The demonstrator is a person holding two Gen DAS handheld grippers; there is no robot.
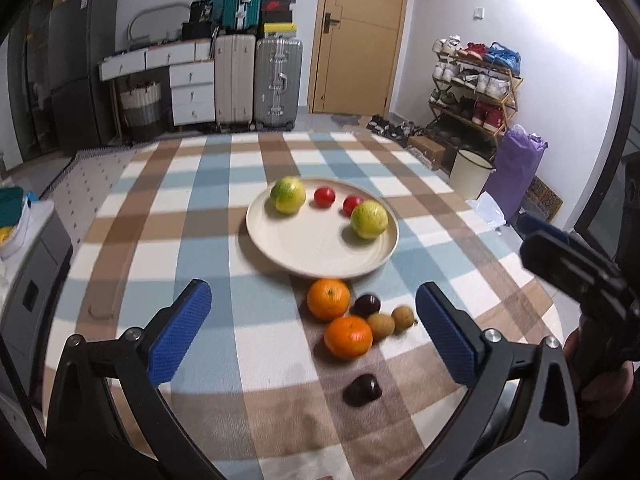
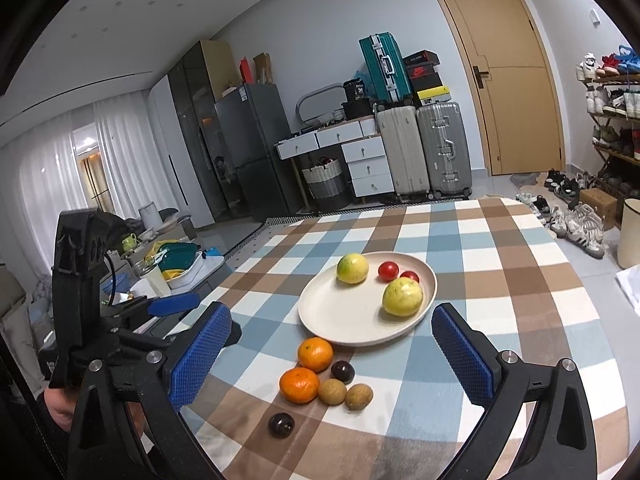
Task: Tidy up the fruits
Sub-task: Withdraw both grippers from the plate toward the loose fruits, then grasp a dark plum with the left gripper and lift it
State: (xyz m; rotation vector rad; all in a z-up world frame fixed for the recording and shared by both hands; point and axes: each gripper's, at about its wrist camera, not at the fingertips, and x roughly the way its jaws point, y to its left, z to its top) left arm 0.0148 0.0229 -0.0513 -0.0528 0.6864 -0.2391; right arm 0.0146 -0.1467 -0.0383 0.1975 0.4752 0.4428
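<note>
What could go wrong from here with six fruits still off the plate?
1. The plate has only a low rim; the round yellow-green fruits could roll off if bumped.
2. The oranges and small brown fruits touch; grasping one may scatter the others.
3. Both tools sit close together and might collide.

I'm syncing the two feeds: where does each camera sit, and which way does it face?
Left wrist: on the left gripper, facing the plate and door; the right gripper shows at right.
Right wrist: on the right gripper, facing the same way from further right; the left gripper shows at left.
Shared: plate, oranges, table, suitcases, door.
</note>
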